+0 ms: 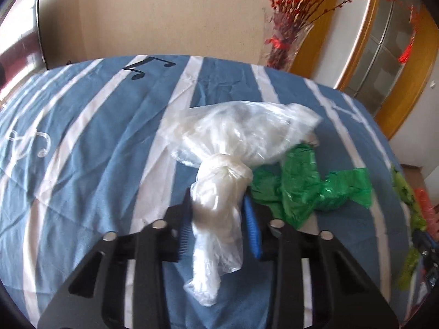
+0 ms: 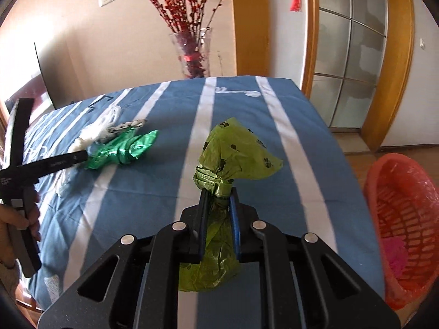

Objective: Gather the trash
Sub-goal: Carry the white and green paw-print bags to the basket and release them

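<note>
Lying on a blue surface (image 1: 90,142) with white stripes and printed music notes are three knotted bags of trash. Farthest left, a clear white plastic bag (image 1: 236,134) is puffed out beyond its knot, and its twisted neck runs back between the blue pads of the left hand-held gripper (image 1: 218,219), which pinch it just below the knot; the loose tail trails toward the camera. Just right of it, and touching it, a shiny dark green bag (image 1: 304,189) lies crumpled with its ends fanned out; it is free of either tool. In the right wrist view a hand (image 2: 16,219) holds the left tool at the near left edge. Further right, a lime green bag (image 2: 233,148) printed with black paw marks is clamped at its tied neck by the right hand-held gripper (image 2: 218,208), jaws narrow, the full part bulging beyond the fingers and the tail hanging down on the near side. Beside the surface's right edge, on a wooden floor, stands a red lattice basket (image 2: 408,211) with something pink inside. A glass vase of red branches (image 2: 192,52) stands beyond the far edge.
</note>
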A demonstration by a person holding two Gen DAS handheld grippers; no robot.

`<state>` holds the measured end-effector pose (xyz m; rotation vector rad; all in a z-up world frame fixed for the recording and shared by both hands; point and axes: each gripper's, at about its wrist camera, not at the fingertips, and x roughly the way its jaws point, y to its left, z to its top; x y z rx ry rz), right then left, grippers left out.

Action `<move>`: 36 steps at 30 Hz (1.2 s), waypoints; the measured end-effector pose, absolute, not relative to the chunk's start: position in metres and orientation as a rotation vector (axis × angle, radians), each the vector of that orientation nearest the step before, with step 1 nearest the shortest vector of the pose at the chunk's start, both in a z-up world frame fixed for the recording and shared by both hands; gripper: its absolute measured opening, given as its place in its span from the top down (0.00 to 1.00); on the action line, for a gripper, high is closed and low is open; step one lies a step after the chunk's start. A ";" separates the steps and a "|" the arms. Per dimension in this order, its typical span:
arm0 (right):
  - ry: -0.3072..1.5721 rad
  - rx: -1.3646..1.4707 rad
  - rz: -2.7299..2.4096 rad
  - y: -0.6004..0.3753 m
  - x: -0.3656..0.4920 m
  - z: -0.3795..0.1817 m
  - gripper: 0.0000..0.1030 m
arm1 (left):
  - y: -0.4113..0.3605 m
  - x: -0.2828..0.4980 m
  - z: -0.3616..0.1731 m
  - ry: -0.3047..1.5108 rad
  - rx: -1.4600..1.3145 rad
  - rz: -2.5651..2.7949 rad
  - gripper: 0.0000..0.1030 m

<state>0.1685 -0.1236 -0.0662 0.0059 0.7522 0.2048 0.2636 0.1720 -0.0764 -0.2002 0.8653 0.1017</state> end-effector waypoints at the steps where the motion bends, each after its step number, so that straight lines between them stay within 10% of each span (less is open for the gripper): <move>1: 0.749 0.008 0.202 -0.126 0.168 -0.066 0.86 | 0.172 0.261 -0.074 0.857 -0.201 0.101 0.71; 36: 0.530 0.115 -0.076 -0.271 0.106 -0.023 0.87 | -0.035 0.197 0.010 0.677 -0.114 -0.409 0.73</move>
